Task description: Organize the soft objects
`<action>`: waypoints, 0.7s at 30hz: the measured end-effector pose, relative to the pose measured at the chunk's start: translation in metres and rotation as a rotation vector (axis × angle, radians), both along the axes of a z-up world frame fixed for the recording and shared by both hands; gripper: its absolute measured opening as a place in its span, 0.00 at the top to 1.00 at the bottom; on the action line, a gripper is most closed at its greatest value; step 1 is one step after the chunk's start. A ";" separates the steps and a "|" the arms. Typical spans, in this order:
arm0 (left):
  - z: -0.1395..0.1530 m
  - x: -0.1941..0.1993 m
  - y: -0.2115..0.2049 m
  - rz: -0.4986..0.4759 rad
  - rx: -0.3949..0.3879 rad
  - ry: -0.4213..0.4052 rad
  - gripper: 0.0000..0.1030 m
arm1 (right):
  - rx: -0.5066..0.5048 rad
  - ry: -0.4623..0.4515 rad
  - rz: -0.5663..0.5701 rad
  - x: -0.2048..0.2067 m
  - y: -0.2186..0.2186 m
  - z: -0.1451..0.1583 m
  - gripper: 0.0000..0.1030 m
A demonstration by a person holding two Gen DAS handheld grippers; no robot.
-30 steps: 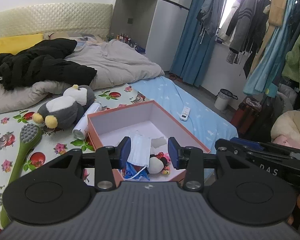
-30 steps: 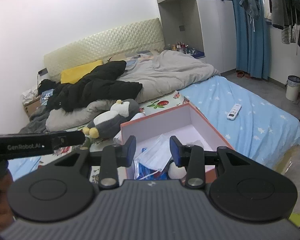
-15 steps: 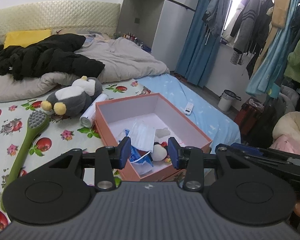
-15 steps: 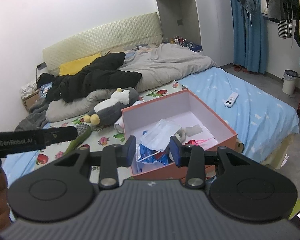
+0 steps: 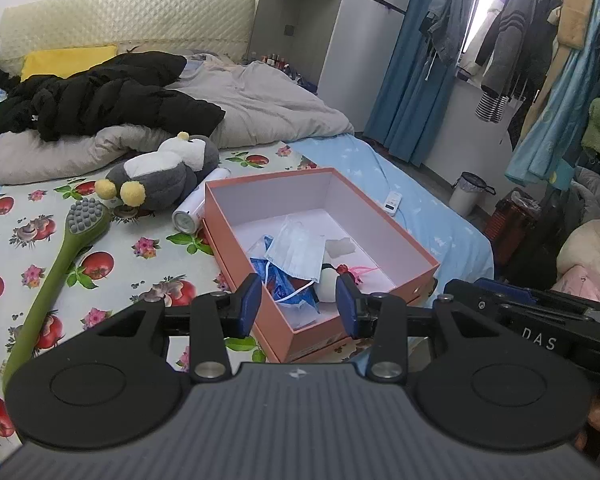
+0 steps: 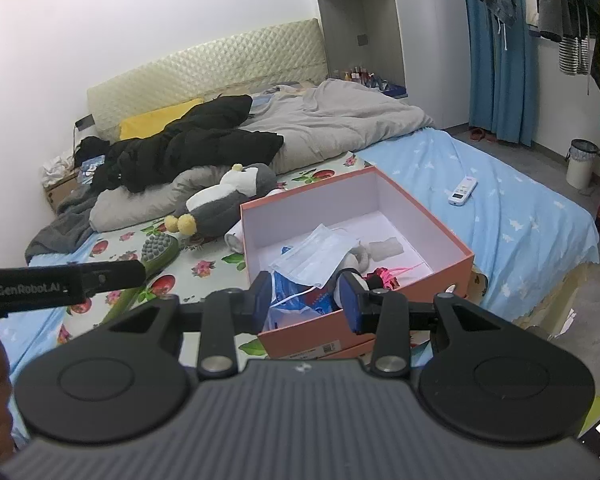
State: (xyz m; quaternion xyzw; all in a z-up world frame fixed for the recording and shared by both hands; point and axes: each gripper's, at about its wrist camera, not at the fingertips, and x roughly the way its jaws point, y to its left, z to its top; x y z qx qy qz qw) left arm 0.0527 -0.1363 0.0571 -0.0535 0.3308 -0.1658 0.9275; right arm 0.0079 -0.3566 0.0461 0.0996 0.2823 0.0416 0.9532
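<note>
I see the orange box (image 5: 384, 240) lying open on the bed (image 5: 148, 264), near its foot edge, white inside, with its soft contents bunched toward the near end: a pale blue face mask (image 5: 296, 252) lies on top of a blue plastic bag (image 5: 278, 280), a small white-and-black plush (image 5: 327, 280) with a pink ribbon sits beside them, and a translucent scrap lies further back. A grey-and-white penguin plush (image 5: 160, 176) with yellow feet lies on its side beyond the box's far left corner, and a white spray can (image 5: 194, 212) rests just beside the box wall. A green long-handled brush (image 5: 60, 264) lies well to the left on the fruit-print sheet. My left claw (image 5: 298, 304) hovers over the near corner of the box, jaws partly apart with nothing between them; my right claw (image 6: 306, 298) hangs over the same corner from the other side — likewise partly apart and empty. The far half of the box floor is bare. To the right of the box the light blue sheet (image 6: 512, 216) carries only a white remote (image 6: 463, 190). A grey duvet (image 5: 260, 108) and a black jacket (image 5: 100, 96) are heaped toward the padded headboard — blue curtains, hanging clothes and a white bin (image 6: 580, 164) line the room's right side.
</note>
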 end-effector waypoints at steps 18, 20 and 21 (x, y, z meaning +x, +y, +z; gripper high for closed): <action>0.000 0.004 0.000 0.028 0.013 -0.027 0.02 | -0.013 -0.019 -0.049 -0.001 -0.009 0.001 0.14; 0.000 0.006 -0.001 0.030 0.025 -0.024 0.01 | -0.018 -0.008 -0.057 0.001 -0.009 -0.001 0.14; 0.001 0.006 -0.001 0.028 0.029 -0.023 0.00 | -0.018 -0.003 -0.056 0.001 -0.010 -0.002 0.14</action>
